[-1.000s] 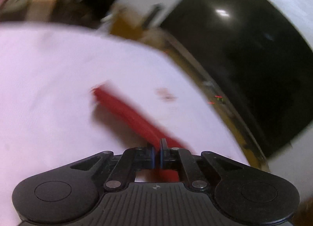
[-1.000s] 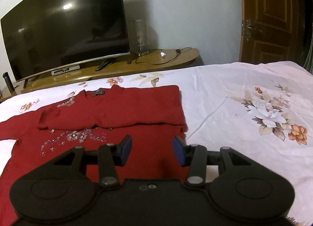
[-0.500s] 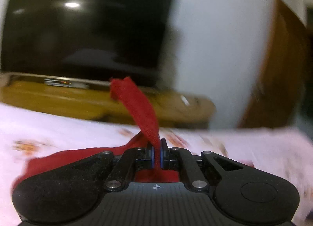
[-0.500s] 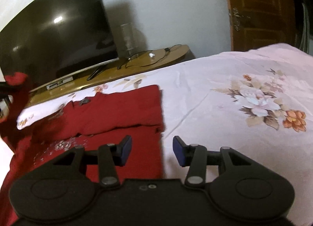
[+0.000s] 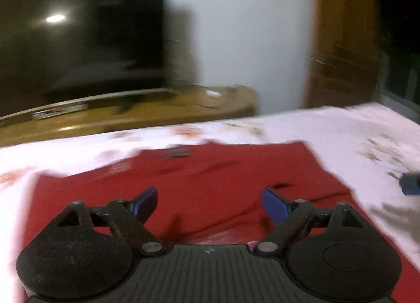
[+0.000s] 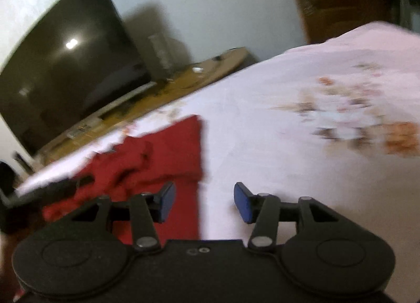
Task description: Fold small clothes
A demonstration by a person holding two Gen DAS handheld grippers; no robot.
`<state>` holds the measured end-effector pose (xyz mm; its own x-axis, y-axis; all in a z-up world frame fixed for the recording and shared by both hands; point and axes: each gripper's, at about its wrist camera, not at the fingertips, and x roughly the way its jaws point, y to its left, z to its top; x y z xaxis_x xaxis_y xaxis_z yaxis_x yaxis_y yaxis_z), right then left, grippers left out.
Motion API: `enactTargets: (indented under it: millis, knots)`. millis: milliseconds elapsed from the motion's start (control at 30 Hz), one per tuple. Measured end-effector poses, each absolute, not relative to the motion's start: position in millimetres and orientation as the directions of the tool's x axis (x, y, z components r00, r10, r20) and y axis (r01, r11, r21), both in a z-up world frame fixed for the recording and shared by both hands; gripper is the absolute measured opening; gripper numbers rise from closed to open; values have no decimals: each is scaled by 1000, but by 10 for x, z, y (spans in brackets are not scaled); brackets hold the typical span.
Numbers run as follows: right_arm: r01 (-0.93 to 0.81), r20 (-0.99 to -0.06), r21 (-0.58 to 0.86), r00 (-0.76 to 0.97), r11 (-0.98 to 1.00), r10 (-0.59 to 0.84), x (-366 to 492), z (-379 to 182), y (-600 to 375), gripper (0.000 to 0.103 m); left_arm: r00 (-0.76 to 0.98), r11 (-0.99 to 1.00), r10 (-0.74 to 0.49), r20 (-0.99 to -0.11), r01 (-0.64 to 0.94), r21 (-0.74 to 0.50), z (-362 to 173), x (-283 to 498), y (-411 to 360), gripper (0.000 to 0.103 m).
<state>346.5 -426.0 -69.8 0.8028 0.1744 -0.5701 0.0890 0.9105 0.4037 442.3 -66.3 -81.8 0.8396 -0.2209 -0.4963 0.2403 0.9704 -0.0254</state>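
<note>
A red garment (image 5: 215,171) lies flat on the bed with its sleeves folded in over the body. My left gripper (image 5: 210,204) hovers just above its near part. The jaws are opening wide and no cloth is between the blue pads (image 5: 147,202). In the right wrist view the red garment (image 6: 168,156) fills the left side. My right gripper (image 6: 204,202) hangs tilted over the garment's right edge, jaws opening a little, with only sheet and cloth edge beneath. The left gripper shows there as a dark blur (image 6: 55,188).
The bed has a pale pink floral sheet (image 6: 302,158). Behind it stand a large dark TV (image 5: 78,40) on a low wooden cabinet (image 5: 157,111) and a wooden door (image 5: 341,40) at the right. Both views are blurred by motion.
The left gripper, shut on a red sleeve, swung it across over the garment and let go, and its jaws now stand wide. The right gripper rolled and shifted toward the garment's right edge.
</note>
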Motion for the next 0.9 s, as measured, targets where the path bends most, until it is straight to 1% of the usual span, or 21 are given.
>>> enactTargets:
  millis: [33,67,133,200,233,300,333,400,433,467,500,533,567,633,667,733,767,833,900]
  knots:
    - [59,-546,455,807,889,226,3585,-699,-4194,47,849,983,-162,-504,181,-11,-841,4356,-442,82]
    - [32,-528,496,804,868,272,3711,-708,-4131,46,847,994,-90,-524,111,9,-882,4297,-211,70]
    - [-10,-511,549,787,836,345,4036,-744,-3944,45,808,1000,9,-589,-10,1,-1006,4286,235,66]
    - [-8,-516,598,761,802,392,4341,-824,-3802,45,772,995,67,-632,-95,-10,-1119,4260,586,65]
    - [4,-527,623,742,782,416,4487,-886,-3738,45,761,994,76,-644,-111,-13,-1180,4237,691,65]
    - [41,-569,647,691,762,446,4736,-1031,-3588,45,737,991,67,-672,-129,-42,-1313,4232,853,62]
    - [52,-578,654,678,755,454,4803,-1084,-3539,44,735,990,57,-676,-129,-57,-1382,4252,873,58]
    - [83,-595,662,663,745,455,4912,-1172,-3451,37,749,993,55,-661,-113,-46,-1420,4279,853,55]
    - [92,-599,659,665,747,447,4946,-1187,-3420,30,751,993,57,-658,-110,-40,-1417,4259,840,47]
    - [93,-600,653,669,752,438,4966,-1188,-3393,19,755,994,45,-655,-101,-47,-1428,4223,843,37]
    - [94,-605,641,672,762,427,4985,-1198,-3389,16,754,994,37,-656,-94,-52,-1410,4216,824,35]
    - [95,-614,626,673,774,414,5007,-1182,-3356,10,754,995,36,-656,-90,-48,-1432,4272,794,32]
    - [91,-620,607,675,790,399,5008,-1170,-3329,7,756,996,30,-654,-81,-48,-1420,4276,791,24]
    - [60,-621,558,691,828,369,4984,-1095,-3239,6,759,995,9,-652,-69,-66,-1411,4276,834,12]
    - [30,-608,533,709,846,357,4948,-1006,-3197,6,758,995,0,-652,-62,-72,-1402,4268,849,9]
    - [-27,-569,486,749,874,340,4904,-817,-3168,6,758,996,-8,-652,-51,-72,-1393,4270,861,8]
    - [-60,-536,456,779,888,327,4825,-673,-3160,6,758,996,-10,-652,-47,-71,-1395,4273,861,8]
    - [-89,-489,414,818,906,304,4716,-478,-3200,6,761,997,-14,-649,-40,-68,-1400,4260,855,8]
    - [-70,-492,401,825,913,279,4655,-428,-3298,6,763,996,-23,-646,-41,-84,-1408,4252,872,8]
